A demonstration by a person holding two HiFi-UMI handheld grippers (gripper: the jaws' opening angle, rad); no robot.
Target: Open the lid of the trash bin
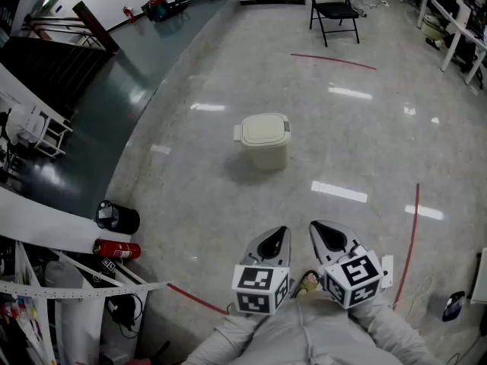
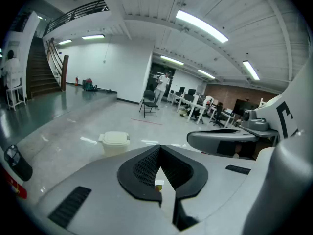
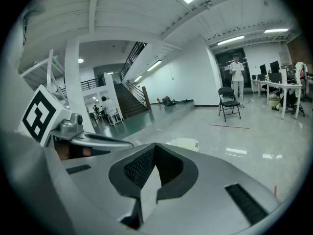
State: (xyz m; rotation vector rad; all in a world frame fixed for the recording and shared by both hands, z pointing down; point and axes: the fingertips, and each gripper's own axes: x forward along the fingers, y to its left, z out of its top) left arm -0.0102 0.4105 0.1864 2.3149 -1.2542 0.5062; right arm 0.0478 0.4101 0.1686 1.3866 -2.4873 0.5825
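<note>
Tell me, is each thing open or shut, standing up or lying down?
Trash bin: upright, lid shut.
Left hand-held gripper: jaws together, holding nothing.
Right hand-held gripper: jaws together, holding nothing.
Folding chair: unfolded, nobody sitting.
Fire extinguisher: lying on its side.

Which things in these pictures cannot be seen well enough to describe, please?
- Trash bin, head view: too small to show how its lid opens.
- Same bin, right gripper view: body hidden behind the right claw; only the lid top shows.
- Small yellowish object, head view: partly hidden behind the marker cubes; unidentifiable.
</note>
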